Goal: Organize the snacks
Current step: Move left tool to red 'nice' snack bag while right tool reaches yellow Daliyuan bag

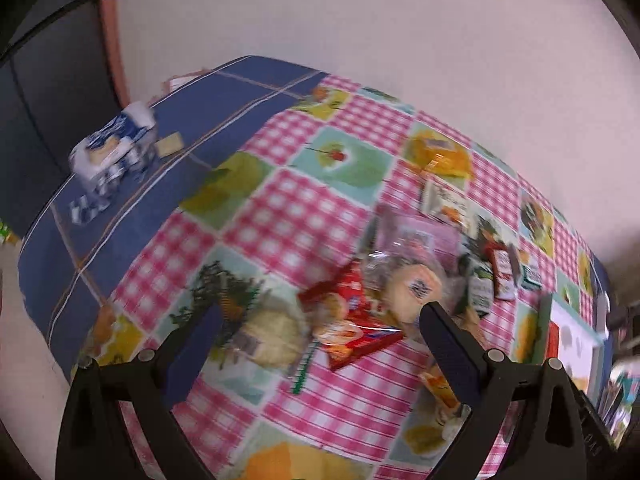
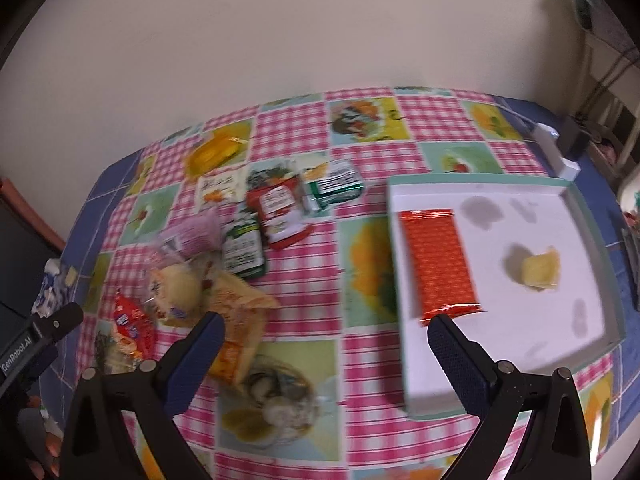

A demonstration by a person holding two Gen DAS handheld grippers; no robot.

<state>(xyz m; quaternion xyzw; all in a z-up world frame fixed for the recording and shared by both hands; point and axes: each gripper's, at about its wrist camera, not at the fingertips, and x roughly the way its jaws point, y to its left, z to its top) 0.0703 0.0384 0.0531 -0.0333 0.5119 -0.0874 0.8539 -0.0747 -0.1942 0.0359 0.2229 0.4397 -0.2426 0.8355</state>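
Both my grippers are up over the counter (image 2: 360, 280) with its checkered cloth. Left gripper (image 1: 320, 344) has its fingers spread wide, nothing in them, hovering over the snack pile: a red packet (image 1: 352, 320) and a clear bag with a round bun (image 1: 412, 288). Right gripper (image 2: 326, 344) is spread and empty too. The white tray (image 2: 520, 344) sits to the right of the pile, with 2 things in it: an orange-red wrapper (image 2: 440, 260) and a small yellow snack (image 2: 540, 272). A blue-and-white pack (image 1: 114, 148) sits well apart at the far left.
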